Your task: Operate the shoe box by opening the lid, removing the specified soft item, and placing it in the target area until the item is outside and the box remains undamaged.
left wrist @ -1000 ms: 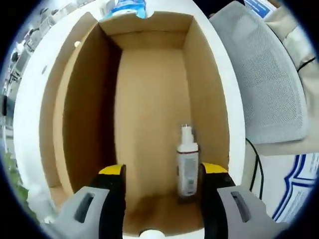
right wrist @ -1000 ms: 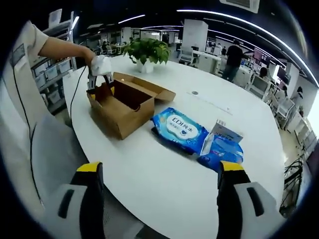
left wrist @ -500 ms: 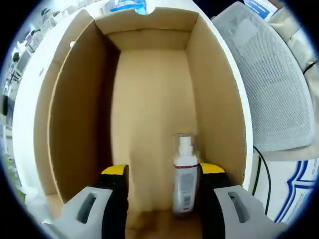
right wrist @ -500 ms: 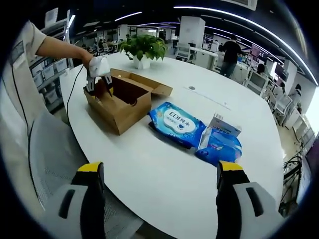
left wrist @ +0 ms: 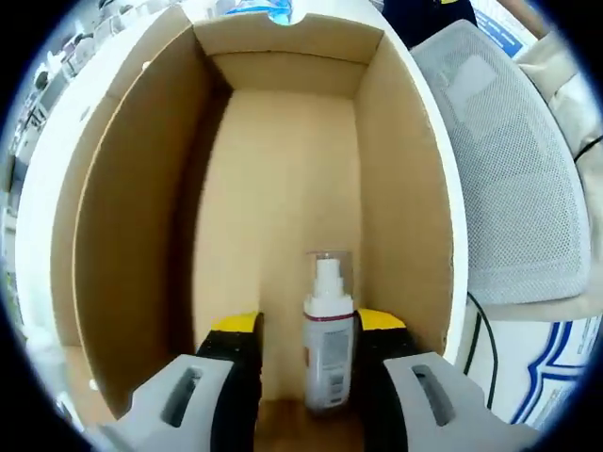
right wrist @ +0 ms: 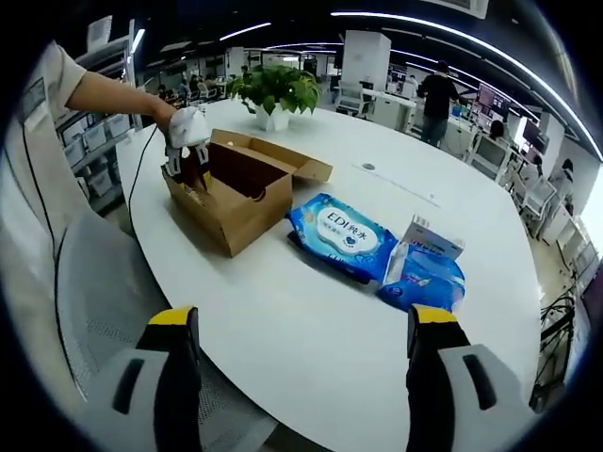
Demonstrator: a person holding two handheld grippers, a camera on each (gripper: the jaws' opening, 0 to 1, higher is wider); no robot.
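Inside the open cardboard shoe box (left wrist: 283,188), a white spray bottle (left wrist: 328,344) with clear cap stood between the left gripper's (left wrist: 306,363) parted jaws, base hidden. Right gripper (right wrist: 297,377) hung wide open.

left view inside shoe box (left wrist: 283,188), right view afar

Grey gripper (left wrist: 308,325) bodies with black jaws tipped yellow — person (right wrist: 52,85) wears a beige short sleeve.

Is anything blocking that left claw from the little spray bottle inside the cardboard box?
Nothing visible does. The box is open, and the left gripper has a jaw on either side of the upright spray bottle, with only bare cardboard floor around it.
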